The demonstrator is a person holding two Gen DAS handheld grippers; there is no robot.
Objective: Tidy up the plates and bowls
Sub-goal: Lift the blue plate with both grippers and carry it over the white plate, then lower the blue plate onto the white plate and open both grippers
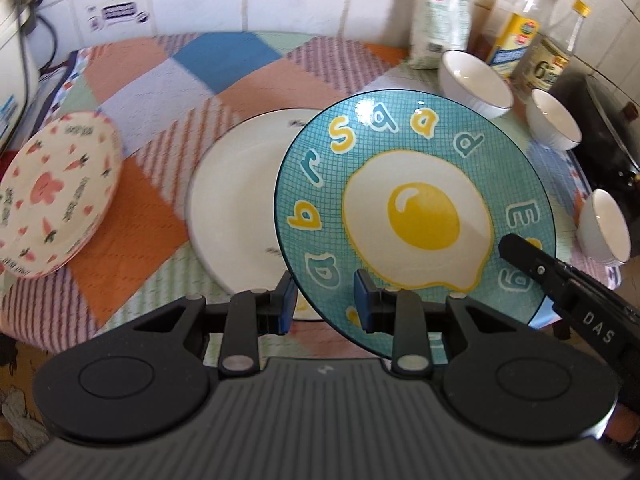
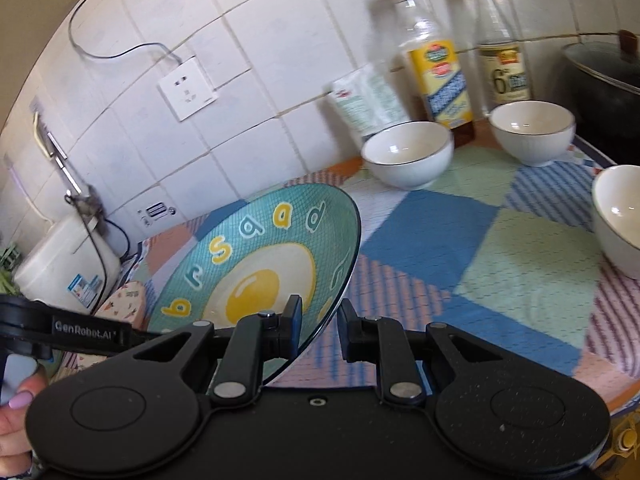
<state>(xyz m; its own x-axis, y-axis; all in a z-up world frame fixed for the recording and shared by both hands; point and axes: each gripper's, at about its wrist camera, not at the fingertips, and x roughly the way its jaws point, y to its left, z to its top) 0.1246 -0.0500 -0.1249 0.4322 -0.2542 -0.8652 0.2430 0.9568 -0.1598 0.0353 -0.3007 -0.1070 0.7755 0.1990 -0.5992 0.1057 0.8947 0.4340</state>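
A teal plate with a fried-egg picture [image 1: 416, 216] is held tilted above the patchwork cloth; it also shows in the right wrist view [image 2: 256, 268]. My left gripper [image 1: 326, 300] straddles its near rim, one finger under and one over. My right gripper [image 2: 320, 326] straddles its right rim, and its finger [image 1: 532, 264] shows in the left wrist view. A large white plate [image 1: 236, 204] lies flat beneath and left of the teal plate. A stack of pink-patterned plates [image 1: 56, 192] sits at the left. Three white bowls [image 2: 408, 154] [image 2: 532, 130] [image 2: 620, 216] stand at the right.
Two bottles [image 2: 436, 64] [image 2: 502, 52] and a white packet [image 2: 368, 100] stand against the tiled wall. A dark pot [image 2: 608, 76] sits at the far right. A white appliance [image 2: 68, 260] with a cable stands at the left. The cloth's front edge drops off near me.
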